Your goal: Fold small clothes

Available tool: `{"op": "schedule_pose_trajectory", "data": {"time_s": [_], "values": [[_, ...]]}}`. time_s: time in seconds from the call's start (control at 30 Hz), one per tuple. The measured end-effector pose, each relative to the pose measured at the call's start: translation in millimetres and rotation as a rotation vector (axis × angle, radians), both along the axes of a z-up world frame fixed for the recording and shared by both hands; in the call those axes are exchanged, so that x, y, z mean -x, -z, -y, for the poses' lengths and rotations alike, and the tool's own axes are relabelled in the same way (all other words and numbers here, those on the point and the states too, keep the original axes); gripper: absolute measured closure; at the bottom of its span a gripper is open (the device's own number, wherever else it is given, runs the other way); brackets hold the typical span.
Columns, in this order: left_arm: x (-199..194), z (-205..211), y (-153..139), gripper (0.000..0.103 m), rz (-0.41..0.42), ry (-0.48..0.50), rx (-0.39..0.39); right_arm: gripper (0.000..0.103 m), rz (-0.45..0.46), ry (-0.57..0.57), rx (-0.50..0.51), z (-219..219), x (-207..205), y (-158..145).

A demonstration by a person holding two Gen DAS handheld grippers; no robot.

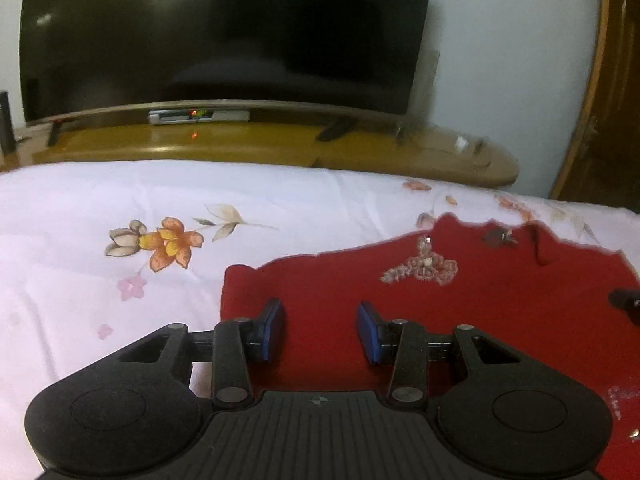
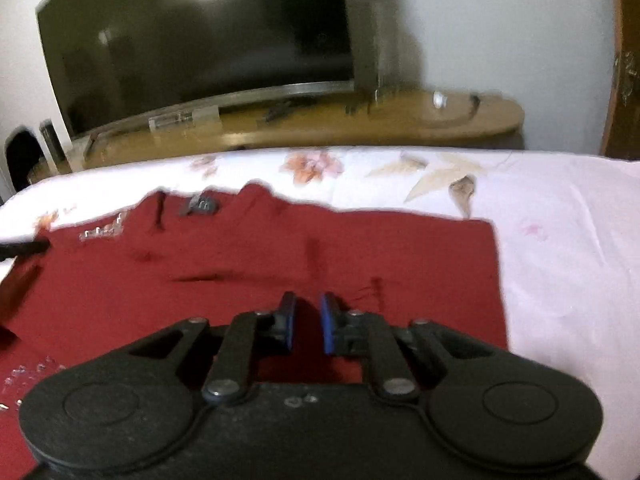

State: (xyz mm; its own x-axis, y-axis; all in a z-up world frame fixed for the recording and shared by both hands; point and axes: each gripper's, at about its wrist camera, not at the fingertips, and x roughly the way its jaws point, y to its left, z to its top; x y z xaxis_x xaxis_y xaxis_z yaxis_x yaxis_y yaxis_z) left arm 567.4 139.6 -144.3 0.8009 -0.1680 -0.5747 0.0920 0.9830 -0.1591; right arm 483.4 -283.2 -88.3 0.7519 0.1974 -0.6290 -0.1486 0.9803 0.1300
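My left gripper (image 1: 321, 330) hovers with its blue pads spread apart over the left edge of the red garment (image 1: 460, 320), nothing between them. My right gripper (image 2: 307, 322) has a narrow gap between its pads, above the garment's lower centre. The garment lies flat on the flowered bedsheet (image 1: 120, 208), the television (image 1: 224, 32) across the top of the frame

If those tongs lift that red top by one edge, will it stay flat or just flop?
The red top would probably flop: it lies limp and creased on the bedsheet. It looks light. The beaded trim might add slight weight there and could snag.
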Motion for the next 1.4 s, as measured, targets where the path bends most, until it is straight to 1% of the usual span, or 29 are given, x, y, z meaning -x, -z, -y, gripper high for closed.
{"op": "schedule_pose_trajectory", "data": {"time_s": [0.03,0.07,0.2,0.27,0.3,0.33,0.37,0.4,0.43,0.47,0.53,0.63,0.67,0.7,0.73,0.8,0.83,0.9,0.93,1.0,1.03,1.1,1.17,1.2,1.23,1.27,1.3,1.33,1.4], "values": [[-1.5,-6.9,-0.8,0.062,-0.008,-0.013,0.047,0.093,-0.002,0.014,-0.047,8.4,1.6,1.4],[-2.1,-6.8,-2.0,0.062,-0.011,-0.012,0.038,0.093,-0.012,0.022,-0.069,12.5,1.9,1.0],[-2.4,10.5,-10.5,0.061,-0.015,-0.003,-0.057,0.093,0.005,0.01,-0.021,6.7,5.3,-0.2],[7.1,15.1,-23.1,0.061,0.027,-0.015,-0.064,0.091,-0.002,0.015,-0.02,5.9,5.7,-2.9],[14.8,18.8,-30.2,0.061,0.053,-0.003,-0.048,0.086,-0.008,0.026,-0.022,5.6,6.8,-7.3],[19.1,24.8,-33.5,0.061,0.066,0.005,-0.043,0.065,0.002,0.043,-0.023,4.4,8.9,-13.6],[21.0,31.9,-36.0,0.061,0.073,0.025,-0.045,0.037,0.042,0.058,-0.026,2.8,9.0,-17.2],[20.6,45.4,-37.0,0.061,0.073,0.057,-0.053,0.033,0.087,0.061,-0.025,-1.0,12.9,-21.7],[19.3,58.0,-37.5,0.061,0.074,0.08,-0.058,0.049,0.103,0.034,-0.024,-8.4,12.2,-24.9],[17.0,71.1,-37.0,0.061,0.075,0.106,-0.063,0.074,0.081,-0.003,-0.026,-16.4,8.0,-25.1],[12.3,97.8,-33.4,0.061,0.072,0.141,-0.077,0.093,0.051,-0.07,-0.006,-38.9,1.1,-24.2],[2.4,125.1,-15.5,0.059,-0.007,0.169,-0.117,0.092,0.031,-0.147,0.067,-68.1,-5.4,-14.9],[2.5,127.0,-10.0,0.054,-0.005,0.162,-0.136,0.094,0.013,-0.155,0.092,-71.4,-8.4,-9.1],[3.7,123.4,-9.3,0.054,0.007,0.148,-0.121,0.095,0.015,-0.143,0.123,-70.8,-9.4,-4.4],[4.9,118.5,-12.1,0.054,0.001,0.133,-0.101,0.096,0.027,-0.111,0.121,-61.6,-10.7,-3.5],[13.3,111.2,-16.1,0.054,0.018,0.097,-0.161,0.097,0.013,-0.025,0.102,-37.5,-12.9,-6.3],[15.7,106.1,-13.2,0.054,0.016,0.097,-0.17,0.102,0.01,0.001,0.103,-26.0,-12.2,-6.8],[14.6,101.2,-12.1,0.054,0.014,0.106,-0.158,0.102,0.007,-0.012,0.079,-9.5,-9.5,-4.7],[13.8,105.1,-16.9,0.054,0.004,0.098,-0.179,0.102,0.008,-0.034,0.087,-8.0,-8.7,-5.1],[21.8,111.8,-32.6,0.054,0.039,0.088,-0.162,0.092,-0.009,-0.049,0.104,-12.4,-8.4,-13.4],[27.7,110.6,-38.5,0.054,0.059,0.096,-0.137,0.077,0.003,-0.056,0.083,-13.6,-4.7,-21.2],[39.4,119.8,-42.5,0.054,0.064,0.11,-0.115,0.076,0.086,-0.118,0.052,-21.7,12.8,-33.7],[50.4,139.6,-32.6,0.048,0.038,0.165,-0.115,0.077,0.065,-0.2,0.046,-34.7,21.6,-31.8],[53.7,148.9,-24.7,0.044,0.017,0.185,-0.142,0.078,0.046,-0.241,0.045,-41.5,24.7,-26.9],[56.3,158.8,-13.7,0.038,-0.007,0.188,-0.202,0.082,0.025,-0.279,0.056,-47.7,26.8,-20.3],[61.1,160.2,-11.4,0.031,0.02,0.173,-0.214,0.082,0.003,-0.299,0.092,-51.7,27.0,-12.9],[61.2,155.3,-12.6,0.03,0.002,0.145,-0.192,0.082,0.012,-0.299,0.122,-52.3,28.8,-7.3],[61.9,149.0,-15.8,0.03,-0.009,0.127,-0.161,0.082,0.022,-0.288,0.108,-47.1,29.8,-6.3],[68.3,136.9,-18.7,0.03,-0.014,0.066,-0.201,0.082,0.005,-0.229,0.086,-32.1,27.9,-10.8]]}}
